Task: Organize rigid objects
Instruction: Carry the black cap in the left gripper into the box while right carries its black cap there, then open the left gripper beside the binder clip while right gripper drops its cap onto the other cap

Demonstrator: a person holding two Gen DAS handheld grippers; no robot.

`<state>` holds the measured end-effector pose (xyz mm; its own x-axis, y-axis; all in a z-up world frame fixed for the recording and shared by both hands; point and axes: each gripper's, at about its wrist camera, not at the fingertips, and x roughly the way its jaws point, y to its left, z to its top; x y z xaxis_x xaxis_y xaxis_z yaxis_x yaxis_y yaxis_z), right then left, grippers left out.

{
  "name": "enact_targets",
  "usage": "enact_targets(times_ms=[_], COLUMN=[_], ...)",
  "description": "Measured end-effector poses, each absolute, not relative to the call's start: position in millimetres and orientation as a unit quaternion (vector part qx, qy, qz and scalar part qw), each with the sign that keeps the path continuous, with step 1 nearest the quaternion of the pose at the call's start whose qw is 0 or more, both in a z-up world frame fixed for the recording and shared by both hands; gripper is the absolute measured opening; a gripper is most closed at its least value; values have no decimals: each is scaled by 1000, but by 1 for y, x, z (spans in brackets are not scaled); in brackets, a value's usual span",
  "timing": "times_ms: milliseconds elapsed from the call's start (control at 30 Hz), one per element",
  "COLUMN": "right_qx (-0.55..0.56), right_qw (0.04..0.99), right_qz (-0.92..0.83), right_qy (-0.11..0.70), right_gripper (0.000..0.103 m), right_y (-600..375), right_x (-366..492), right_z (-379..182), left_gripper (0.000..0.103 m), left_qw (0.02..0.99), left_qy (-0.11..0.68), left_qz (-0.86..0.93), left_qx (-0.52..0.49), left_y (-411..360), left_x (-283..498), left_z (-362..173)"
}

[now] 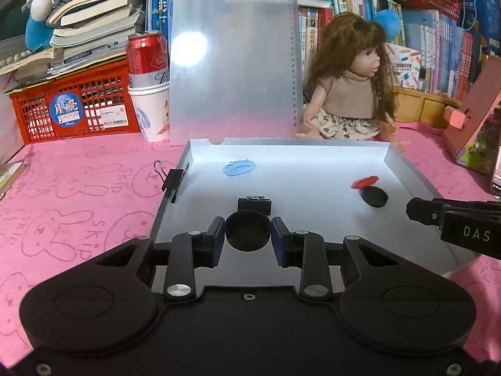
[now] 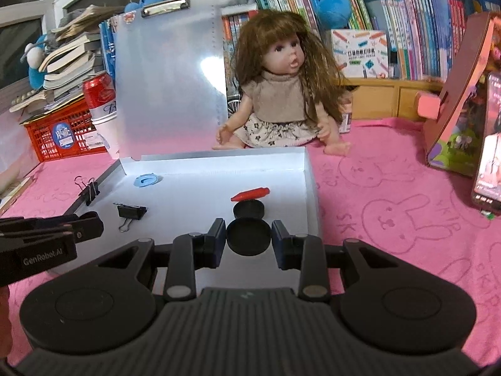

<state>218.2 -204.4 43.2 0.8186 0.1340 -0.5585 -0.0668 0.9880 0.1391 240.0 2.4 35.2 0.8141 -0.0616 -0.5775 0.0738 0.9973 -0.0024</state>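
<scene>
A shallow white box tray [image 1: 313, 148] [image 2: 219, 155] lies on the pink cloth. My left gripper [image 1: 248, 230] is shut on a black round cap [image 1: 248, 232] over the tray's near left part. My right gripper [image 2: 249, 238] is shut on a second black round cap [image 2: 249, 238] near the tray's right wall. In the tray lie a blue flat piece [image 1: 238, 168] [image 2: 146, 180], a red piece [image 1: 364, 182] [image 2: 250, 193], a black disc [image 1: 374, 196] [image 2: 249, 210] and a black binder clip [image 1: 254, 203] [image 2: 131, 211]. Another binder clip [image 1: 173, 180] [image 2: 89, 188] grips the tray's left wall.
A translucent clipboard [image 1: 233, 56] [image 2: 169, 94] stands behind the tray, beside a doll [image 1: 347, 84] [image 2: 278, 87]. A red can in a paper cup [image 1: 147, 84] and a red crate [image 1: 75, 106] stand far left. A pink stand [image 2: 460, 94] and phone [image 2: 488, 144] are at right.
</scene>
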Motion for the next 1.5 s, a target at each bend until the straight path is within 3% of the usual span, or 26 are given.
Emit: enact_targets(times_ms=[1333,1500], right_qx=[32,36], right_qw=[943,943], right_qz=[44,44], right_qy=[329,328], right_gripper=[37,41], right_y=[-189,-189], right_x=[274,274], right_z=[18,17], left_gripper=[31,33], left_qw=[946,945], left_qy=[323,327], left_qz=[-19,-22], left_qx=[0,3], left_y=[2,2], left_x=[299,295], left_z=[7,9])
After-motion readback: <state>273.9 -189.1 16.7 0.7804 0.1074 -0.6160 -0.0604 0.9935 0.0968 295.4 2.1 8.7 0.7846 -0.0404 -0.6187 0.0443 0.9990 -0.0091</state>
